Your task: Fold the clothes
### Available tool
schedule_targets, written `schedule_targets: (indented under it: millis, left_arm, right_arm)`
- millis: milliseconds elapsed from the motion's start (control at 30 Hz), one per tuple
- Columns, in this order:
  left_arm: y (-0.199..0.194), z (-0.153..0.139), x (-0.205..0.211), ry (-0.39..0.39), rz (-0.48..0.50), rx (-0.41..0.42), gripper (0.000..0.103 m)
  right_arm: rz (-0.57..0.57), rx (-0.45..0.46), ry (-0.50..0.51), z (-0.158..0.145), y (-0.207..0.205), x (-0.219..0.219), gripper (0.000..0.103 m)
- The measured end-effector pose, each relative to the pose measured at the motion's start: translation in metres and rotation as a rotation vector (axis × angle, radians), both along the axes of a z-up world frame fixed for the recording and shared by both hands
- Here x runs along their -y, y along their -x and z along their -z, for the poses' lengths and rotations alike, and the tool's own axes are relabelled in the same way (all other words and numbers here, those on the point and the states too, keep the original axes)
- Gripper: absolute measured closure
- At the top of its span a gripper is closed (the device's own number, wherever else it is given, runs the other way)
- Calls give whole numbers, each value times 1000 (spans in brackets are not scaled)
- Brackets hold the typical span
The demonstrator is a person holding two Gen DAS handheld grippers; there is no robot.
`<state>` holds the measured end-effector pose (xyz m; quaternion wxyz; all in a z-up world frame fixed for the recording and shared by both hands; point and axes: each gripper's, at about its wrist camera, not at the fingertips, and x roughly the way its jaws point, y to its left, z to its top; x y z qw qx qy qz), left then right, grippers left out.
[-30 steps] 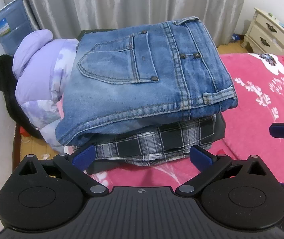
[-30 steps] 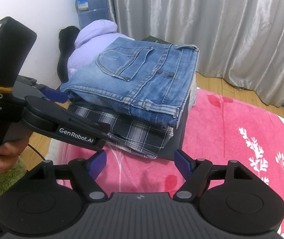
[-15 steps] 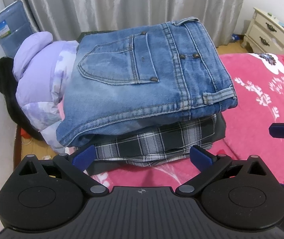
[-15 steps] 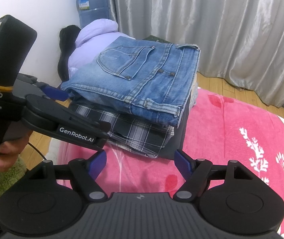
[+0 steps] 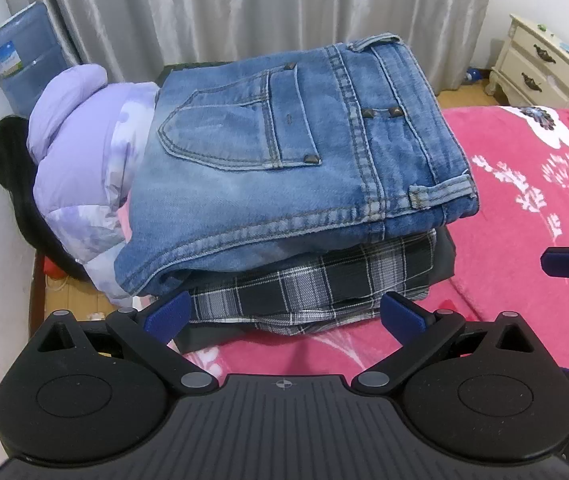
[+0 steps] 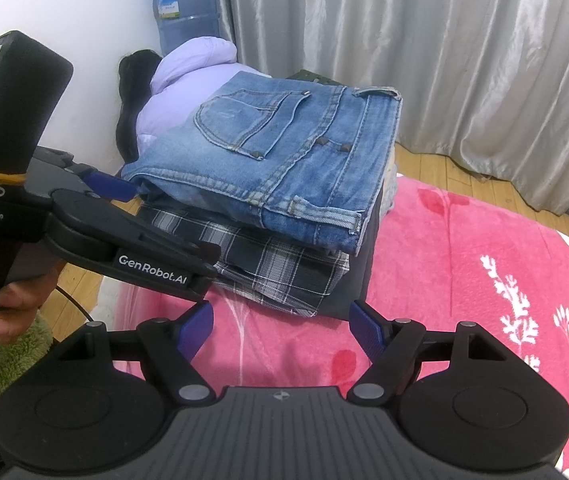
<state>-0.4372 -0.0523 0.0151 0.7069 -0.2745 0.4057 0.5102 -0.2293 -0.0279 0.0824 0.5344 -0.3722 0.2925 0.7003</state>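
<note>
Jeans [image 5: 296,168] atop plaid shirt [image 5: 316,288] (folded), left gripper [image 5: 284,312] and right gripper [image 6: 280,330] wide apart, empty.

The dark garment [image 5: 442,256] lies mostly hidden beneath the plaid shirt [image 5: 324,288] and jeans [image 5: 284,168].

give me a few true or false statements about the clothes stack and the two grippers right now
1. The folded jeans lie on top of the stack. True.
2. A plaid garment sits directly under the jeans. True.
3. The right gripper is clamped on the jeans. False: its jaws are open and empty, short of the stack.
4. The blanket is plain blue. False: it is pink with white flowers.
5. The left gripper is open. True.
</note>
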Motion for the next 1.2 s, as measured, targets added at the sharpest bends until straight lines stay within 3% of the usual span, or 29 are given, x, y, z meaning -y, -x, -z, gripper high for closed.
schedule_targets:
  millis: [1200]
  left_arm:
    - [4,3,-5,6,-13,-9,1]
  right_arm:
    - [-9,2,11,3,0,1,25]
